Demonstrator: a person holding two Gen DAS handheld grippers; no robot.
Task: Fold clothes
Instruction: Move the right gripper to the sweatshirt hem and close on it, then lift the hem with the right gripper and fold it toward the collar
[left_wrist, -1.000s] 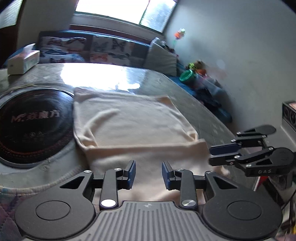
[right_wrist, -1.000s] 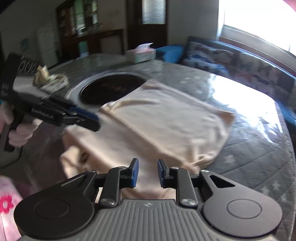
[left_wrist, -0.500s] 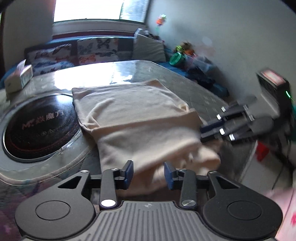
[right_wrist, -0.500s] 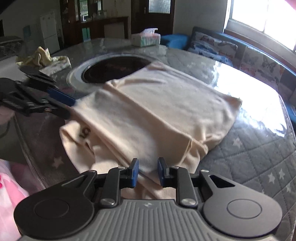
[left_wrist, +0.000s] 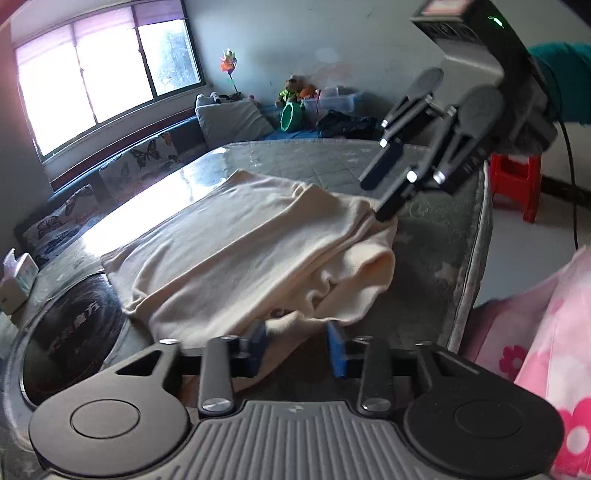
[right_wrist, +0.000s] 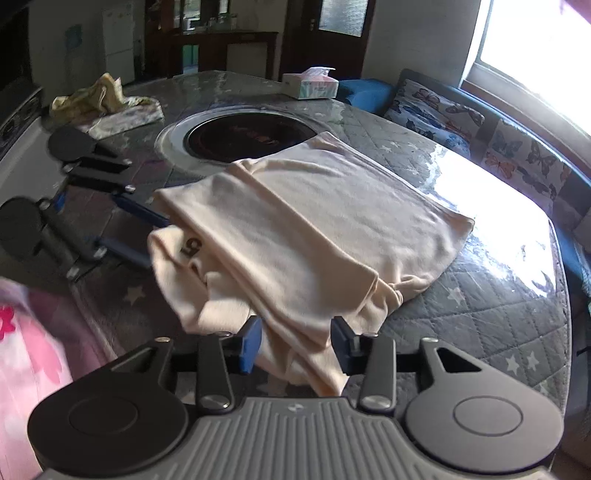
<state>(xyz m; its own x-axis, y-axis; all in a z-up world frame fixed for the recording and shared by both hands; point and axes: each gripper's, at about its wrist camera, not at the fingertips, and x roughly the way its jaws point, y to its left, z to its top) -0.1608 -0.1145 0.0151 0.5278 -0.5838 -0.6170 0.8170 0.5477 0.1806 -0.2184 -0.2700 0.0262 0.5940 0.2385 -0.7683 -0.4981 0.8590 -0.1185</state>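
One cream garment (right_wrist: 306, 221), partly folded, lies mid-frame on the quilted table (right_wrist: 480, 314), its bunched near end at the table's edge. At bottom centre of each wrist view, cloth sits between spread pads untouched: the left gripper (left_wrist: 297, 345) is closing, the right gripper (right_wrist: 295, 341) opening. Beyond, upper left, sits a round cooktop (right_wrist: 247, 136).

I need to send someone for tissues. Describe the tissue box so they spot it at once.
On the grey quilted table, look past the round black cooktop to the far edge by the blue sofa. The tissue box is white and rectangular with a tissue sticking up, unlike the crumpled yellow cloth.
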